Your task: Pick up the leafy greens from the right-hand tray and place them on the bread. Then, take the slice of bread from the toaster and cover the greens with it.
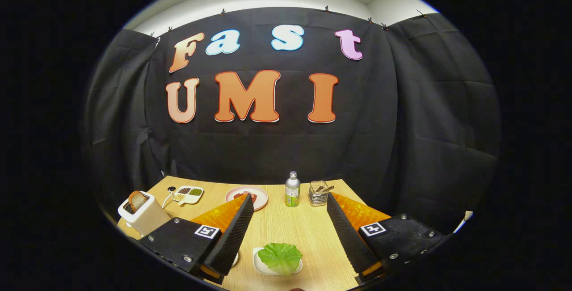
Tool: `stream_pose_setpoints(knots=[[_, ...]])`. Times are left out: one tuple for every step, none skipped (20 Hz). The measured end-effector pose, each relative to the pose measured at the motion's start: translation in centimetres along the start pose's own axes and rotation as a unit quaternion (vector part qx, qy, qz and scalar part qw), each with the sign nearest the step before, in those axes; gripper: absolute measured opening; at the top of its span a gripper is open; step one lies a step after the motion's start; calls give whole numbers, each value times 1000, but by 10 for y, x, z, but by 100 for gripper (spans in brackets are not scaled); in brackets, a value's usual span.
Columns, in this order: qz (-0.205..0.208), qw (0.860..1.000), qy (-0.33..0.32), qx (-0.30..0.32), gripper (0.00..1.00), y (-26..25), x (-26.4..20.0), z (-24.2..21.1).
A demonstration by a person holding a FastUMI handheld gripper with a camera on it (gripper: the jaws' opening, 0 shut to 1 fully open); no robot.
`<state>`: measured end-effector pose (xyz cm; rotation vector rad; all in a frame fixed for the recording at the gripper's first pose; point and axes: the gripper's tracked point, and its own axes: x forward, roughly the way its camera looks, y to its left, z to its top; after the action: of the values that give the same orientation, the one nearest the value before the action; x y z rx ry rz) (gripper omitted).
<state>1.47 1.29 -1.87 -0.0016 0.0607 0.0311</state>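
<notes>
Bottle, wire basket, compartment dish

The gripper view rides above the table, looking forward and slightly down toward the booth's cloth wall.

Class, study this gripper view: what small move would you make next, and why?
Probably lower the gripper onto the leafy greens and close. Its fingers stand open and apart, the greens lie untouched on their small white tray between and below them, and the bread slice still sits in the toaster.
</notes>
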Motion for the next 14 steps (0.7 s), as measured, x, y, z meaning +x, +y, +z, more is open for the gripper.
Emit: stream_pose_setpoints(knots=[[1, 1000, 3, -2, 99, 1, 0, -1], [2, 1000, 8, -3, 99, 2, 2, -6], [4, 1000, 14, -4, 99, 3, 3, -9], [6, 1000, 22, -4, 99, 4, 5, -14], [9, 999, 30, -5, 99, 6, 6, -18], [13, 999, 39, -6, 99, 9, 9, -24], [16, 999, 50, -10, 99, 12, 11, -30], [20, 998, 63, -15, 99, 14, 14, -37], [23, 997, 75, -19, 99, 16, 18, -43], [28, 995, 89, -22, 99, 19, 21, -51], [34, 994, 103, -24, 99, 21, 24, -58], [38, 992, 117, -27, 99, 24, 28, -68], [42, 990, 132, -28, 99, 26, 30, -76], [45, 988, 146, -28, 99, 28, 33, -84]])
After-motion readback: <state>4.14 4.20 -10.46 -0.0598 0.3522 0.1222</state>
